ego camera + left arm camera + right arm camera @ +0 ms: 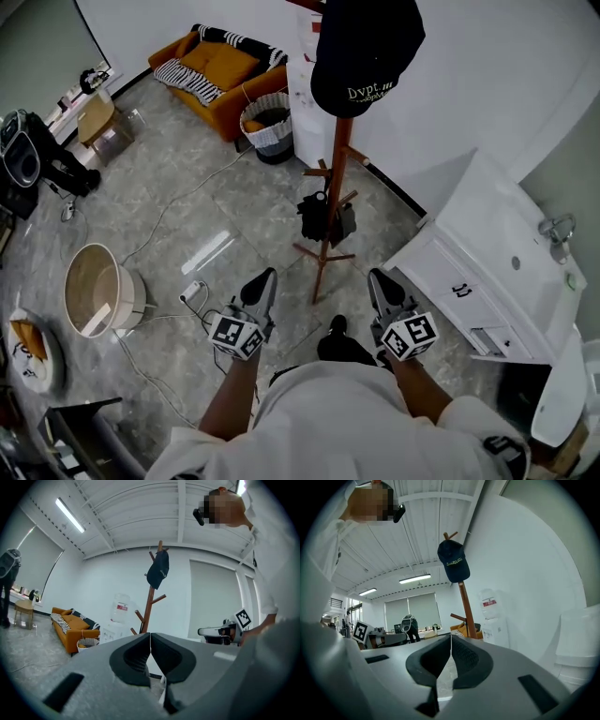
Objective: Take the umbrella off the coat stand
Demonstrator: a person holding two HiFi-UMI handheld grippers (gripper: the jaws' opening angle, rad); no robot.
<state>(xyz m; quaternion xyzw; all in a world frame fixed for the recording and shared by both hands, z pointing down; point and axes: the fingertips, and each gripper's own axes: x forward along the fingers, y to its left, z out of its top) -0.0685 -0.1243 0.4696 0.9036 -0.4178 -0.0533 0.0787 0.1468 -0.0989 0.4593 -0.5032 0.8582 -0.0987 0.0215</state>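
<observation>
A wooden coat stand (335, 173) rises from the grey floor just ahead of me. A dark cap (364, 52) hangs on its top. A black folded umbrella (324, 217) hangs from the stand's lower pegs. My left gripper (266, 276) and right gripper (377, 277) are held level side by side, short of the stand, one on each side of its foot. Both are shut and empty. The left gripper view shows its jaws (150, 645) closed, with the stand (149, 606) and cap (158, 570) beyond. In the right gripper view the closed jaws (451, 644) hide the umbrella; the stand (465, 606) and cap (453, 562) show.
A white cabinet with a sink (487, 253) stands at the right, close to the stand. Behind the stand are a water dispenser (305, 89), a striped basket (268, 122) and an orange sofa (220, 70). A round tub (98, 289) and cables (183, 202) lie on the floor at left.
</observation>
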